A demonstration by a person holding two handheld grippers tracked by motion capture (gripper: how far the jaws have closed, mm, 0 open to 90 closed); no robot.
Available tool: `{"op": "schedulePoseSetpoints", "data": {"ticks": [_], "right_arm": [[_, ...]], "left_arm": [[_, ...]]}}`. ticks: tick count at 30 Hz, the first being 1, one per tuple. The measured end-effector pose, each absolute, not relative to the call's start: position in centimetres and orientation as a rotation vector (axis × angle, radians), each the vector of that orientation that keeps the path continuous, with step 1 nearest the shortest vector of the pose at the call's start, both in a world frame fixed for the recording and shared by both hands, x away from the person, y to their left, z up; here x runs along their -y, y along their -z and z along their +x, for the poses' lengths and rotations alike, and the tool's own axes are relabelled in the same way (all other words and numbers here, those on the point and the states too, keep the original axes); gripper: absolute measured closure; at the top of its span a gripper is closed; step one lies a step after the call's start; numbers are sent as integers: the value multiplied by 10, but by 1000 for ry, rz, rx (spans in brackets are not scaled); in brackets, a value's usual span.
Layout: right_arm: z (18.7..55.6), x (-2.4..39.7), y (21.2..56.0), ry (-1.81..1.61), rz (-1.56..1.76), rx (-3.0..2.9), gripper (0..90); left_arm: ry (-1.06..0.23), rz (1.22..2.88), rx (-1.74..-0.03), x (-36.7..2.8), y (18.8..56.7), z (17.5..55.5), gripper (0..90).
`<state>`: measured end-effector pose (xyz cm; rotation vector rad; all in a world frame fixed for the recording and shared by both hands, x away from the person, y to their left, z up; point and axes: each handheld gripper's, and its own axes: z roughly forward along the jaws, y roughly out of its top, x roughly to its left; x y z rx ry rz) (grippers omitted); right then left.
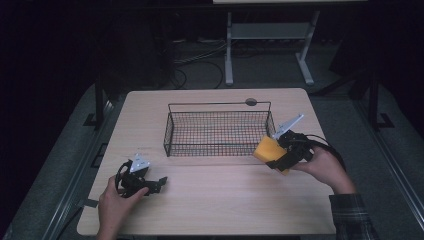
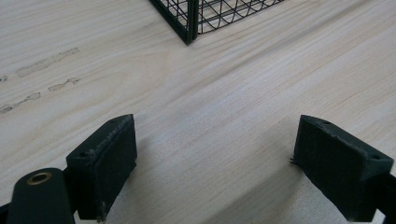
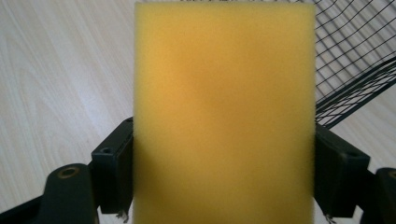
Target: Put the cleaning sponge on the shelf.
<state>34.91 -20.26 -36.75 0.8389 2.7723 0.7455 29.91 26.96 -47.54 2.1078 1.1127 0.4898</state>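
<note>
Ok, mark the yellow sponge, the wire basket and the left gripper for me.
yellow sponge (image 3: 224,112), right gripper view, middle of its broad face.
wire basket (image 1: 218,149), high view, near wall's mesh.
left gripper (image 2: 215,172), left gripper view, midway between its open jaws.

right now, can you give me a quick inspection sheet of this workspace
surface: light wood table, faint scuff marks in the left gripper view
job's things: yellow sponge held up beside the right end of the black wire basket; nothing seen inside the basket
clutter: nothing seen
grippers: right hand-held gripper shut on the sponge; left hand-held gripper open, low over bare table
cables: black cable loops from the right hand-held gripper; more cables on the floor beyond
surroundings: dark room, white table legs behind
</note>
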Motion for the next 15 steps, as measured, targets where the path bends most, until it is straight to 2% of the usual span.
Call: {"op": "schedulePoseSetpoints", "data": {"ticks": [15], "right_arm": [[365,203,357,-772,867,-2730,224]], "left_arm": [[-490,2104,-1114,-269,475,299,125]]}}
